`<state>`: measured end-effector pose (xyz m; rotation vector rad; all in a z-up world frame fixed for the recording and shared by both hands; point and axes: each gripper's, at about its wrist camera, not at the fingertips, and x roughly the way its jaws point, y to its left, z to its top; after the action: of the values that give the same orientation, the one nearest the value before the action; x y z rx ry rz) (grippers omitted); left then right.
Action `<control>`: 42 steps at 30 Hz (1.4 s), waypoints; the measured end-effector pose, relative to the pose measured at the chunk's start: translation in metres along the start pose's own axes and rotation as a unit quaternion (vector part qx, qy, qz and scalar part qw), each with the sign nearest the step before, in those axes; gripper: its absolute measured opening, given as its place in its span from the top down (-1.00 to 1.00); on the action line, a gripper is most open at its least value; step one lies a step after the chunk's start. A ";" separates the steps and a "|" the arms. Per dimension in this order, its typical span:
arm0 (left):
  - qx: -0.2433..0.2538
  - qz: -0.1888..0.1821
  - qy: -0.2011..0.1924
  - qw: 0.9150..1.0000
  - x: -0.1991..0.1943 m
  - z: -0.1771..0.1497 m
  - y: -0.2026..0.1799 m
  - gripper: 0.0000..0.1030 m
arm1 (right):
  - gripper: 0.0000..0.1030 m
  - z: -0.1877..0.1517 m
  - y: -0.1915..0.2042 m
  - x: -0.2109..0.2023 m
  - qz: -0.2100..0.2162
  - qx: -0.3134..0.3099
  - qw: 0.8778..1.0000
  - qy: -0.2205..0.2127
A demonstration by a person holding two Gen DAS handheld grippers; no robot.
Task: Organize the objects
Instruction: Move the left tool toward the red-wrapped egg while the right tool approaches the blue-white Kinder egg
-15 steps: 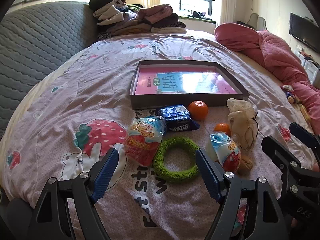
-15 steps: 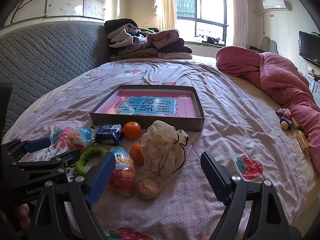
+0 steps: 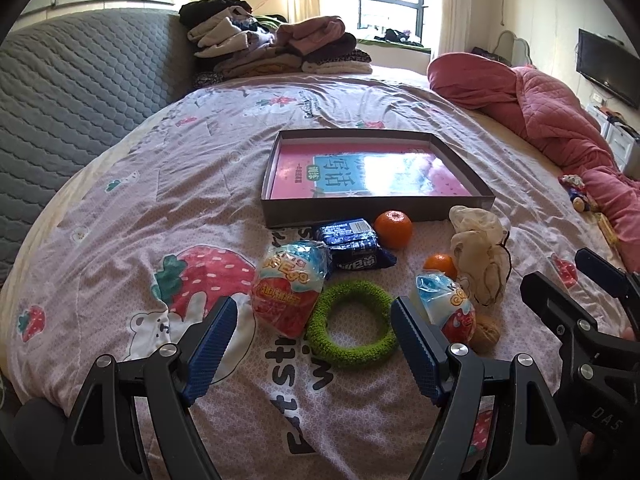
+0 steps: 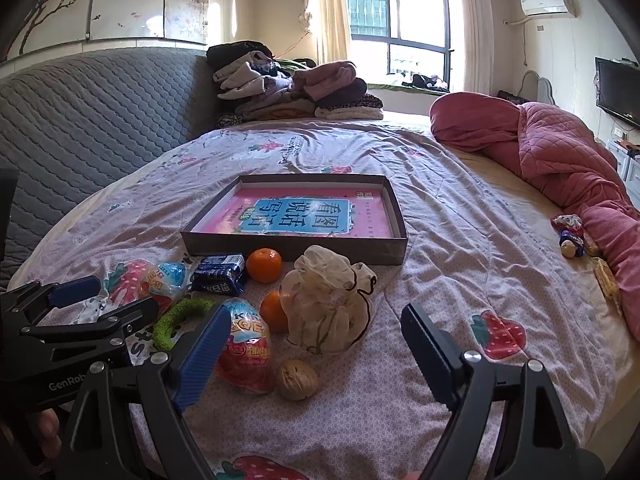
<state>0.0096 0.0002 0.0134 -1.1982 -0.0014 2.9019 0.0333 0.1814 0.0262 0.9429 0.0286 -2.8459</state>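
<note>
Shallow box (image 3: 376, 216) on bedspread (image 3: 160, 208), pink book flat inside; long axis runs left-right, long near wall facing grippers. Just before that wall: tangerine (image 3: 394, 229), dark blue packet (image 3: 352, 242). Nearer still: green ring (image 3: 352, 330), flat, hole up. Left gripper (image 3: 312, 344) jaws wide apart, nothing between, hovering near ring. Right gripper (image 4: 316, 354) jaws wide apart, empty. Right view alone shows walnut (image 4: 298, 380) whole, beside red-blue snack bag (image 4: 246, 352); in left view, both part-hidden behind finger.
</note>
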 end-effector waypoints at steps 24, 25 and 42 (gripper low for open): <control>-0.008 -0.006 0.025 1.000 0.001 -0.010 0.007 -0.55 | -0.68 -0.007 -0.001 -0.004 0.008 -0.005 1.000 0.013; -0.008 -0.005 0.025 1.000 0.001 -0.011 0.008 -0.55 | -0.68 -0.009 -0.001 -0.004 0.008 -0.007 1.000 0.016; -0.004 -0.004 0.068 0.998 0.006 -0.042 0.029 -0.55 | -0.68 -0.043 -0.004 0.000 0.026 -0.015 0.996 0.082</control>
<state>0.0346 -0.0284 -0.0209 -1.3908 -0.0167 2.8097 0.0586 0.1879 -0.0083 1.1510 0.0636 -2.7064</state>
